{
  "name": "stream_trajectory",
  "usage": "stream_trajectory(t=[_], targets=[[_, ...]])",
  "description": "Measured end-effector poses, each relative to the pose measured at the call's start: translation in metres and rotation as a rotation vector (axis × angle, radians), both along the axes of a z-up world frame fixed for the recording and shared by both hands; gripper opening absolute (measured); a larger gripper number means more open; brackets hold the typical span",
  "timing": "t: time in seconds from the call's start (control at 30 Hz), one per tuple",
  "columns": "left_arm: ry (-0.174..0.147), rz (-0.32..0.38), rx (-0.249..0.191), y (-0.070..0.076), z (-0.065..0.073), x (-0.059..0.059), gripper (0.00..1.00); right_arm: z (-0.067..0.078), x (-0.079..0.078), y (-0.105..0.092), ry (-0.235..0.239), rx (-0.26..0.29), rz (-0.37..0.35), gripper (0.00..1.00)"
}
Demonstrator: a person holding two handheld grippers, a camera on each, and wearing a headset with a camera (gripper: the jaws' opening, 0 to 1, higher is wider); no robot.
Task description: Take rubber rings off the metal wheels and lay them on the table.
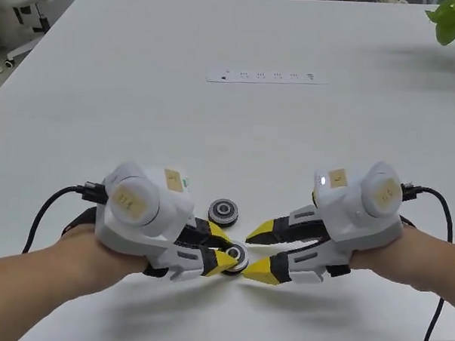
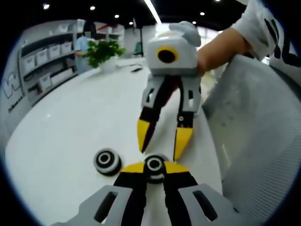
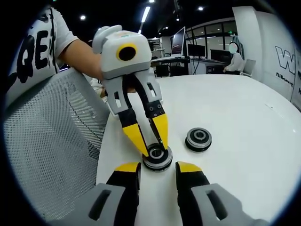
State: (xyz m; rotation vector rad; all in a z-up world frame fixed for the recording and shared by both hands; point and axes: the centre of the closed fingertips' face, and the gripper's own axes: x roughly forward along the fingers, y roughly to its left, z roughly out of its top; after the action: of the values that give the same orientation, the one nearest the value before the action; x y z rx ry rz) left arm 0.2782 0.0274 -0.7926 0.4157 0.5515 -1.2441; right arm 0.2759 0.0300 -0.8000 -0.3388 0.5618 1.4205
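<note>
Two small metal wheels with black rubber rings lie on the white table [image 1: 237,125]. The near wheel [image 1: 236,255] [image 2: 154,165] [image 3: 157,158] sits between the yellow tips of my left gripper [image 1: 222,248] [image 2: 155,169] [image 3: 150,135], which is shut on it. From the opposite side my right gripper [image 1: 248,254] [image 2: 162,143] [image 3: 157,168] faces it, open, one tip on each side of the wheel and close to it. The second wheel [image 1: 223,212] [image 2: 107,161] [image 3: 198,139] lies free a short way behind, ring still on it.
A flat white power strip [image 1: 266,77] lies mid-table further back. A green plant [image 1: 453,20] stands at the far right corner. A grey mesh chair back [image 3: 51,141] is close behind the table's near edge. Cables trail from both grippers.
</note>
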Motion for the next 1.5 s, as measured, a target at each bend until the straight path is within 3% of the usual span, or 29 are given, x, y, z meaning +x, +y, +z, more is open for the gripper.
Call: stream_trajectory(t=[0.4, 1.07, 1.5], targets=[[-0.006, 0.003, -0.007, 0.0, 0.0, 0.001, 0.14, -0.005, 0.0, 0.007, 0.004, 0.003, 0.0, 0.24], [-0.006, 0.008, -0.01, 0.0, 0.0, 0.0, 0.14, -0.006, -0.001, 0.0, 0.025, 0.008, -0.014, 0.19], [-0.011, 0.006, -0.008, 0.0, 0.0, 0.0, 0.14, -0.008, -0.001, -0.005, 0.042, -0.007, -0.025, 0.08]])
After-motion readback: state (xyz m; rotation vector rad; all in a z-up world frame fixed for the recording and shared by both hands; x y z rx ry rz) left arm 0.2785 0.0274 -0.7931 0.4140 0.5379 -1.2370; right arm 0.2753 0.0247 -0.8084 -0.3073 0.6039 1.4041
